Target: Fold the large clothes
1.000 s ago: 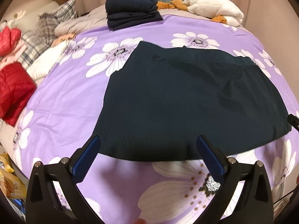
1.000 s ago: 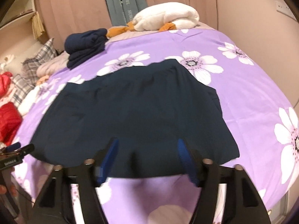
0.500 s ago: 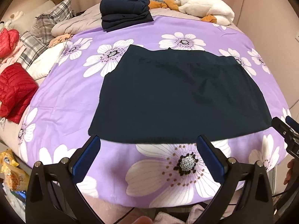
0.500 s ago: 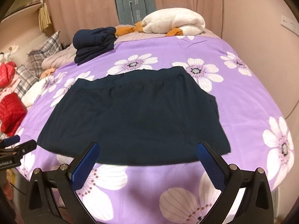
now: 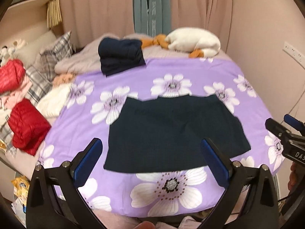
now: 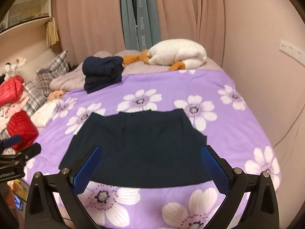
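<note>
Both of your grippers are empty and spread wide. Your right gripper [image 6: 150, 169] had its jaws much closer together a second ago, set over the near hem of the dark garment [image 6: 141, 148]; they have just been opening, and nothing sits between them now. Your left gripper [image 5: 152, 162] is just as wide as it was, with nothing in it. Both have lifted up and back, so the garment that filled the lower view a second ago now lies farther off and smaller.

The garment lies flat on the purple flowered bed cover [image 6: 171, 87], near the front edge of the bed, hem toward you. I read this as a fold just laid down and let go; whether another fold is due, I cannot say.

Its shape is hard to judge: the cloth is dark, the views are blurred, and no fold lines show. Your own fingers cover its near corners in the right view. In the left view your right gripper [image 5: 286, 137] is cut off at the right edge.

Farther back sits a folded dark pile [image 6: 103, 72], probably finished pieces. Beyond it a white bundle [image 6: 177, 55] lies against the curtains [image 6: 190, 19].
</note>
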Tool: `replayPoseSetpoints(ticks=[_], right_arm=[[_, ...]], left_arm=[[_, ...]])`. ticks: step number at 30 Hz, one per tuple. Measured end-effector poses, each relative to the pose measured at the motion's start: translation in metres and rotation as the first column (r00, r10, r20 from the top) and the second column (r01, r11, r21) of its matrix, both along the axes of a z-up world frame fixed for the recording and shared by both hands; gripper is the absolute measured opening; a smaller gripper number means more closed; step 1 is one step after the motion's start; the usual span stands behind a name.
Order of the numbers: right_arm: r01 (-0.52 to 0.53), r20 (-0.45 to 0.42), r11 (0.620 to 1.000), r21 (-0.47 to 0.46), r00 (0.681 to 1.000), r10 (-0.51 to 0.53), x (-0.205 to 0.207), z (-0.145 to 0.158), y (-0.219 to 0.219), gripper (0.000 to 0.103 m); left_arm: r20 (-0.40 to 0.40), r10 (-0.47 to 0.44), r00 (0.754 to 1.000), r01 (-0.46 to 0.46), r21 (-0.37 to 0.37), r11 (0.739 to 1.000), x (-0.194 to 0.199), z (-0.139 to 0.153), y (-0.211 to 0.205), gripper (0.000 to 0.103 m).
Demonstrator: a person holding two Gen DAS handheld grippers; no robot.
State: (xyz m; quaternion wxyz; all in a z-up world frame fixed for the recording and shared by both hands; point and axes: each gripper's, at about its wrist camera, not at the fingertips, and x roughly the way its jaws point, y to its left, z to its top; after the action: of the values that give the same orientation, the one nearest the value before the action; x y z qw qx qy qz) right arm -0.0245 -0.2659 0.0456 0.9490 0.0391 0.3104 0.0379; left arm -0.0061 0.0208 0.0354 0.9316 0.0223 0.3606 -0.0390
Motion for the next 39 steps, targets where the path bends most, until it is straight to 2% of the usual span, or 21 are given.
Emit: replayPoseSetpoints(ticks=[4, 7, 14, 20, 39], right_arm=[[-0.011, -0.010, 0.999, 0.030, 1.000, 0.012, -0.001, 0.006, -0.004, 0.103], [-0.019, -0.030, 0.999, 0.051, 0.999, 0.020, -0.001, 0.000, -0.006, 0.103], [-0.018, -0.118, 0.998, 0.067, 0.993, 0.026, 0.005, -0.020, -0.003, 0.103], [-0.034, -0.110, 0.998, 0.060, 0.993, 0.041, -0.001, -0.015, 0.004, 0.103], [-0.077, -0.105, 0.997, 0.030, 0.991, 0.080, 0.001, -0.013, 0.013, 0.103]], left_arm=[[0.003, 0.007, 1.000, -0.007, -0.019, 1.000, -0.003, 0.009, 0.000, 0.103], [-0.022, 0.007, 1.000, -0.007, -0.043, 0.999, 0.002, 0.003, 0.000, 0.103], [-0.082, 0.036, 0.996, -0.038, -0.026, 0.999, 0.013, -0.016, -0.001, 0.103], [-0.107, 0.049, 0.993, -0.050, -0.011, 0.999, 0.012, -0.022, 0.002, 0.103], [-0.090, 0.044, 0.995, -0.044, 0.001, 0.999, 0.008, -0.021, 0.004, 0.103]])
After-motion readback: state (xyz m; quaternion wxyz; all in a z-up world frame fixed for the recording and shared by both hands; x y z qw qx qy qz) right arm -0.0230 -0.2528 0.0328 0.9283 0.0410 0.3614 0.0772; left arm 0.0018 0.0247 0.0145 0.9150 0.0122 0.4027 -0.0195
